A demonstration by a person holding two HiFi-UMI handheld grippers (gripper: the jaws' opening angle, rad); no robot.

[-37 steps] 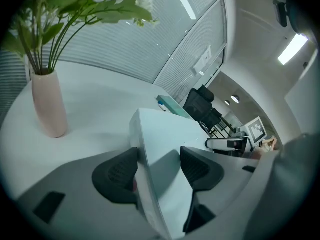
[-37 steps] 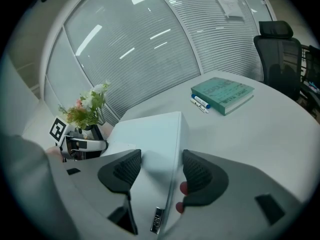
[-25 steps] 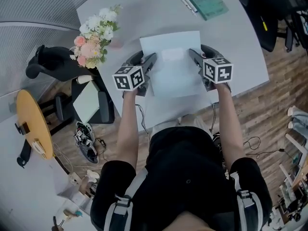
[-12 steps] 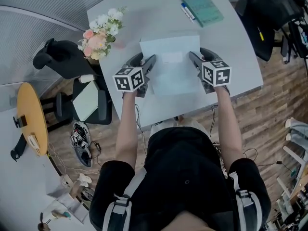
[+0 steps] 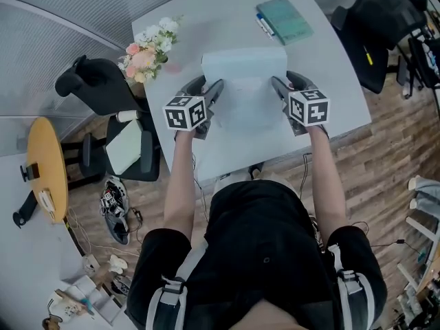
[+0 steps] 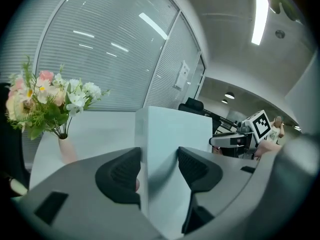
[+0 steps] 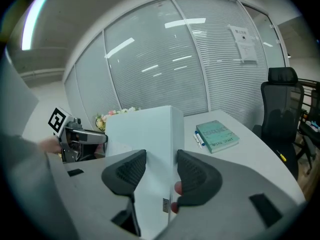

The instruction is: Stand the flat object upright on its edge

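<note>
A flat white box (image 5: pixel 244 81) is held above the grey table (image 5: pixel 199 19) between my two grippers. My left gripper (image 5: pixel 214 89) clamps its left edge and my right gripper (image 5: pixel 278 86) its right edge. In the left gripper view the box (image 6: pixel 175 129) stands as a tall slab with its edge between the left gripper's (image 6: pixel 159 159) pads. The right gripper view shows the box (image 7: pixel 142 129) the same way, its edge between the right gripper's (image 7: pixel 161 170) pads. Both pairs of jaws have just been closing, with the box between them.
A vase of pink and white flowers (image 5: pixel 148 50) stands on the table to the left of the box. A teal book (image 5: pixel 285 19) and a pen (image 5: pixel 263 23) lie at the far right. Black chairs (image 5: pixel 89 88) (image 5: pixel 385 19) flank the table.
Both grippers have risen with the box, which now looks shorter from above as it tips toward upright. The jaws have drawn closer on its edges.
</note>
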